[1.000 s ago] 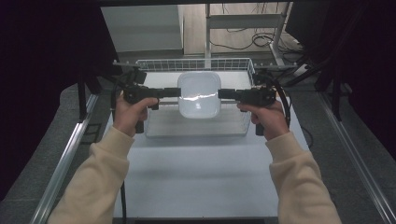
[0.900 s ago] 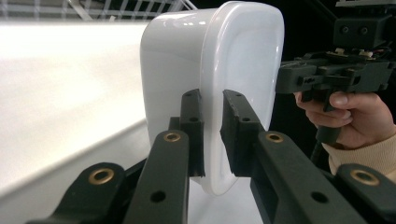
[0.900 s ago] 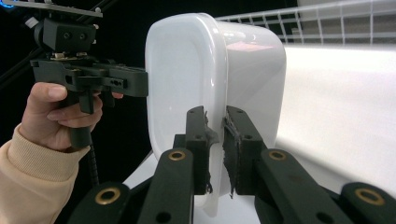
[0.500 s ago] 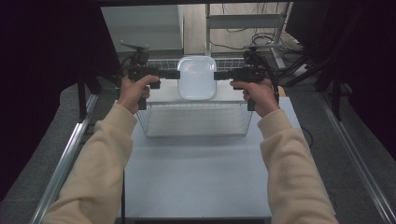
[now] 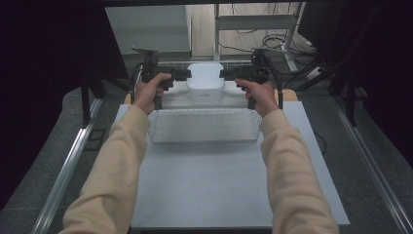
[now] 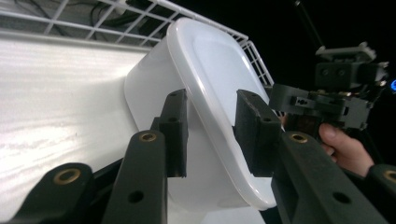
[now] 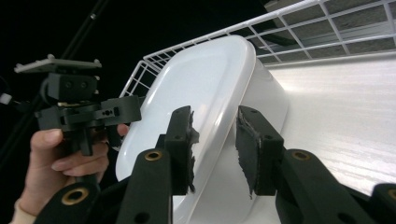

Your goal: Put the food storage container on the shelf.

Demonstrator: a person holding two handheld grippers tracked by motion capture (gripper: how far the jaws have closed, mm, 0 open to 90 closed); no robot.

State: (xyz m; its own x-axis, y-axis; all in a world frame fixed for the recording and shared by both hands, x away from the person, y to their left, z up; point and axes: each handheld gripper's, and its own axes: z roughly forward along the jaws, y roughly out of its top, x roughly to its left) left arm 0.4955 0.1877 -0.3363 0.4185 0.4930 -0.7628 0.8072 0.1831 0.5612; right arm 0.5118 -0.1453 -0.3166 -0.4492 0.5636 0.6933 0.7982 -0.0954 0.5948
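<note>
White lidded plastic container (image 5: 205, 83) at the far end of the wire basket (image 5: 203, 127), left gripper (image 5: 181, 74) and right gripper (image 5: 229, 74) flanking its rim, both jaw pairs just opened, pads apart from the rim between them

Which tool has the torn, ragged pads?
The right tool: its black pads look frayed along the edges, while the left tool has smooth, clean pads.

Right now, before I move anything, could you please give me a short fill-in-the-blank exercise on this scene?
1. The table bears a wire ___.
2. The basket holds one lidded ___.
3. The container is coloured ___.
4. It stands by the basket's ___ wall, away from the person.
Missing words: basket; container; white; far.
</note>
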